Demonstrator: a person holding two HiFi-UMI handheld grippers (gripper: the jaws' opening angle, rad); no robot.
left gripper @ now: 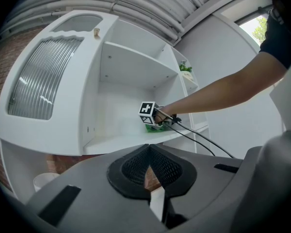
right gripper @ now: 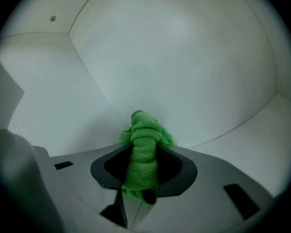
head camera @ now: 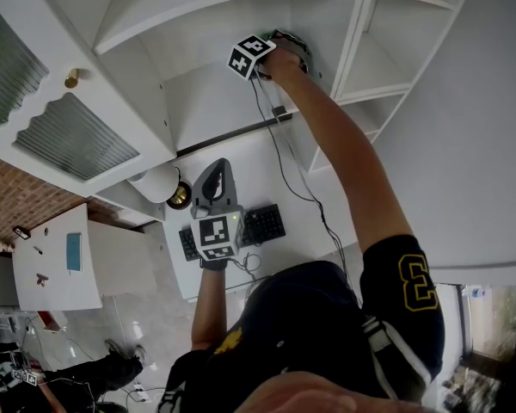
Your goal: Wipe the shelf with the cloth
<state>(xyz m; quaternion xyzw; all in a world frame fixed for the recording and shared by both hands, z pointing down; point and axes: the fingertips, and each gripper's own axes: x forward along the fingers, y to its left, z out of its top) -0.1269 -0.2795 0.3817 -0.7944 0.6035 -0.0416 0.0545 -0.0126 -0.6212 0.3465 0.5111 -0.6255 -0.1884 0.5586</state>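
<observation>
A green cloth [right gripper: 143,152] is bunched and clamped between the jaws of my right gripper [right gripper: 143,141]. It presses into the back corner of the white shelf [right gripper: 233,149]. In the head view the right gripper [head camera: 284,48] reaches deep into the shelf [head camera: 211,101], arm stretched out. The left gripper view shows the cloth [left gripper: 150,128] as a green patch under the right gripper [left gripper: 155,122] on the shelf board [left gripper: 116,139]. My left gripper [head camera: 213,172] hangs low over the desk, away from the shelf. Its jaws [left gripper: 149,148] are shut with nothing between them.
An open cabinet door with ribbed glass [head camera: 69,136] stands left of the shelf. A black cable [head camera: 284,157] trails from the right gripper down to the desk. A keyboard [head camera: 260,224] and a white lamp [head camera: 159,181] sit below. A narrower side shelf [head camera: 374,67] adjoins on the right.
</observation>
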